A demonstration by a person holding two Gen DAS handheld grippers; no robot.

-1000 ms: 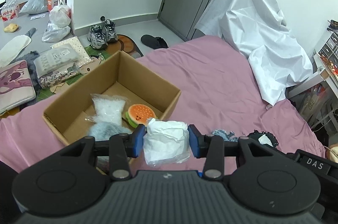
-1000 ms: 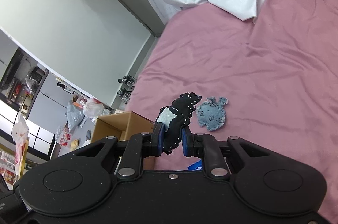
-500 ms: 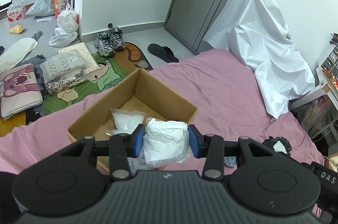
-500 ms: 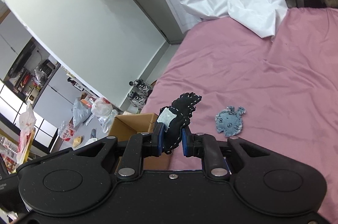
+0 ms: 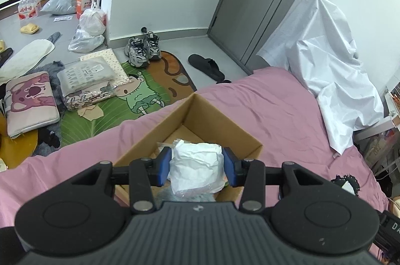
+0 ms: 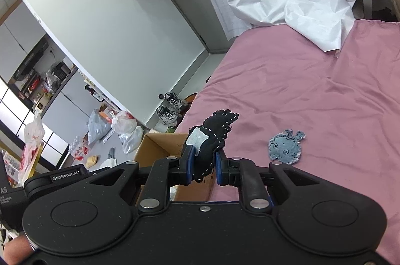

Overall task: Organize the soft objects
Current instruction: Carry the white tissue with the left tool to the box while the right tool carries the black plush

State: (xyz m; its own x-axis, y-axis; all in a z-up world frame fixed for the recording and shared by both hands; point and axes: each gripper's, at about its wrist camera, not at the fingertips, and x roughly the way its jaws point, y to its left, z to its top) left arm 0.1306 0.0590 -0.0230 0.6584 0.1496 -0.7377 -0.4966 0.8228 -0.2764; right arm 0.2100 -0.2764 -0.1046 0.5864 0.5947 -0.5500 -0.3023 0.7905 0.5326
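Note:
My left gripper [image 5: 197, 166] is shut on a white crumpled soft packet [image 5: 196, 168] and hangs over the open cardboard box [image 5: 232, 126] on the pink bed [image 5: 275, 110]; the packet hides most of the box's inside. In the right wrist view my right gripper [image 6: 202, 162] is shut on a black stitched fabric toy [image 6: 215, 132] with a white patch, held above the bed [image 6: 312, 95] beside the box's corner [image 6: 155, 145]. A blue-grey fabric toy [image 6: 285, 146] lies flat on the bed to the right of it. The black toy [image 5: 346, 183] also shows at the left view's right edge.
A white sheet [image 5: 322, 60] drapes over something at the bed's far side. On the floor beyond the bed lie a cartoon mat [image 5: 120, 102], sneakers [image 5: 143, 50], a black slipper [image 5: 206, 66], wrapped bedding packs [image 5: 85, 80] and plastic bags [image 5: 87, 32]. A grey door [image 5: 262, 5] stands behind.
The left gripper with the white packet has moved over the box, so the box's contents slid under it. The right gripper rose and rolled with the black toy; the blue-grey toy shifted right in view.

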